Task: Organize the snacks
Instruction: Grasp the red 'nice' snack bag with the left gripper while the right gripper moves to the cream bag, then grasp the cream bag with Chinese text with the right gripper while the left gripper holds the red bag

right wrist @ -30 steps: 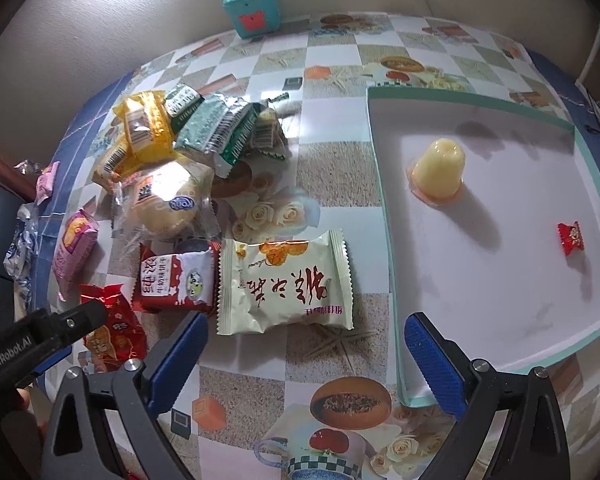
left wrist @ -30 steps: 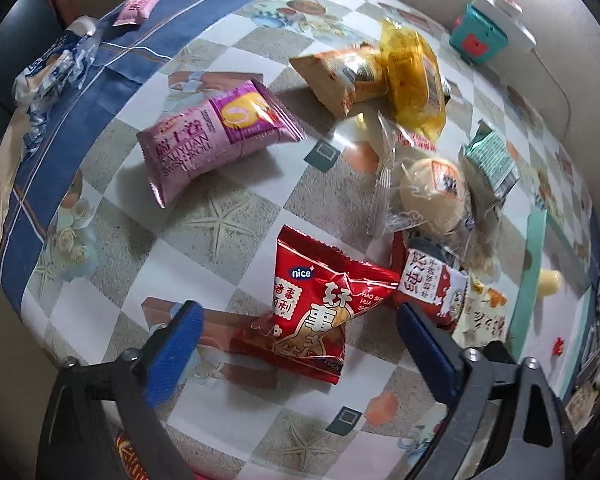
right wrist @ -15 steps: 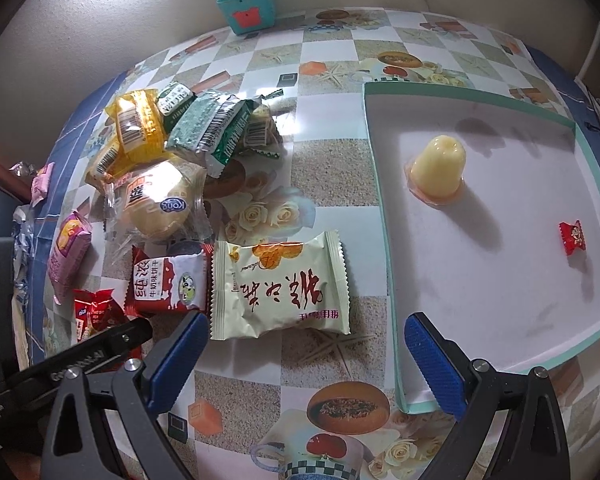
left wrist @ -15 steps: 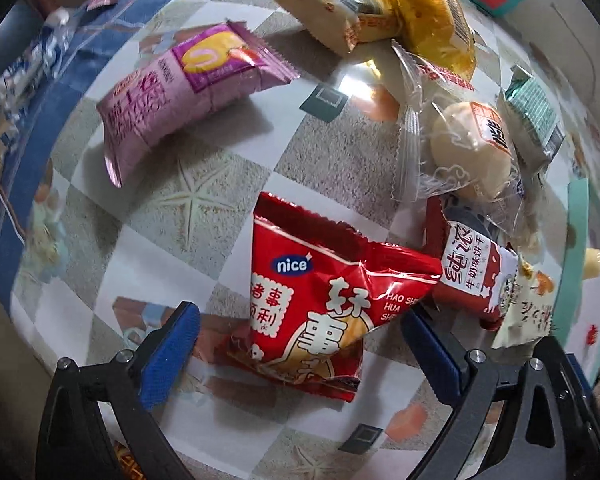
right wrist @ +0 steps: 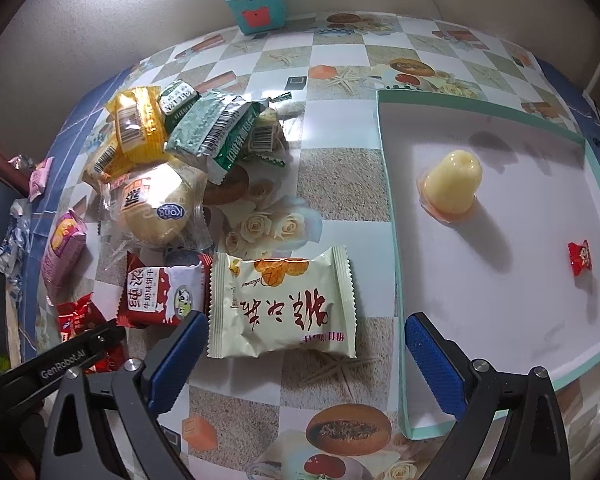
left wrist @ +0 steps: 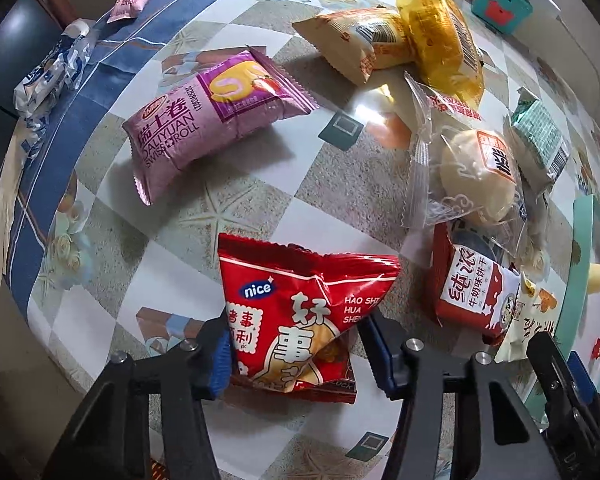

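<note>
My left gripper (left wrist: 296, 354) is shut on the red "nice" snack bag (left wrist: 300, 312), its blue pads pressing both sides of the bag's lower part on the table. The bag also shows at the left edge of the right wrist view (right wrist: 80, 320). My right gripper (right wrist: 300, 360) is open and empty, hovering just in front of a cream snack packet (right wrist: 284, 304). A white tray with a teal rim (right wrist: 396, 280) at the right holds a yellow jelly cup (right wrist: 454, 184) and a small red candy (right wrist: 579, 257).
A pink Swiss roll pack (left wrist: 216, 116), a red-and-white biscuit pack (left wrist: 472, 288), a clear-wrapped bun (left wrist: 476, 176), yellow packs (left wrist: 440, 40) and green packs (right wrist: 212, 132) lie scattered on the patterned table. A teal box (right wrist: 256, 4) stands at the back wall.
My left gripper moved forward over the red bag and closed its jaws on it. My right gripper stayed open and nearly still.
</note>
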The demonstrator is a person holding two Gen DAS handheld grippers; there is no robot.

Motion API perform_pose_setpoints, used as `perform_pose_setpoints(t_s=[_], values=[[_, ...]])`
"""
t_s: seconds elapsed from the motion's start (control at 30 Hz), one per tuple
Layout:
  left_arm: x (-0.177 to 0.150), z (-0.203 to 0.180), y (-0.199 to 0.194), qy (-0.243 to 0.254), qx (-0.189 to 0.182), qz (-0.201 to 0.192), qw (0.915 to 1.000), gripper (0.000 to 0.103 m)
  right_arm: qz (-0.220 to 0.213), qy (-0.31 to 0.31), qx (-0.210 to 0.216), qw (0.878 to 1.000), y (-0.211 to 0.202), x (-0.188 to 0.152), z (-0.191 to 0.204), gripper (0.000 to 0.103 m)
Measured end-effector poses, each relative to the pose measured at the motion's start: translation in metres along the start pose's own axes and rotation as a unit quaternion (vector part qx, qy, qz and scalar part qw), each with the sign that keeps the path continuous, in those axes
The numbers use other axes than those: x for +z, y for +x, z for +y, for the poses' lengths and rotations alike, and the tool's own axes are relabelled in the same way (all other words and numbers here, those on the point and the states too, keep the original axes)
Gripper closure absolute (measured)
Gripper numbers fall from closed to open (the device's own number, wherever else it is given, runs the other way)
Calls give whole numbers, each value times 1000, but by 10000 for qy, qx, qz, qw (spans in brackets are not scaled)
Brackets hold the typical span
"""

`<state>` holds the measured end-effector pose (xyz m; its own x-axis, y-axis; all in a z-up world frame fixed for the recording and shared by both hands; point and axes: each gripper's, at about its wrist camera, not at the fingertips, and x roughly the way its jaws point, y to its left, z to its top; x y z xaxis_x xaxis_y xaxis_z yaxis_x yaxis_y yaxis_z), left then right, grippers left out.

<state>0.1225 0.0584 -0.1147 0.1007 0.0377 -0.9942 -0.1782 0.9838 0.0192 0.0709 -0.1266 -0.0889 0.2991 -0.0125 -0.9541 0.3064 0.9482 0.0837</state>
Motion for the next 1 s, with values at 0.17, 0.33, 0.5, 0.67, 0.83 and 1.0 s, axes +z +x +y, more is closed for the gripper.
perform_pose_setpoints(t_s=[0.17,0.33,0.5,0.67,0.83,1.0], values=[[1,12,0,-202,-77,25,9998,47,-82,-80,62,9999,-2,1,3,3],[0,27,3,-354,-184,35,9992,47,-212,-153,116,9996,-11,1,6,4],[-13,37,-5,-354,-229,6,9991,47,-370,-315,331,9983,-16,3,14,6],[-12,33,-4,-335,-238,21,9992,47,-228,-339,545,9977,-4,2,17,7],[-10,32,-3,-410,-247,53,9988,47,-41,-49,210,9998,7,5,-4,9],[-10,32,0,-433,-245,60,9987,47,-14,76,205,9998,5,8,-11,11]])
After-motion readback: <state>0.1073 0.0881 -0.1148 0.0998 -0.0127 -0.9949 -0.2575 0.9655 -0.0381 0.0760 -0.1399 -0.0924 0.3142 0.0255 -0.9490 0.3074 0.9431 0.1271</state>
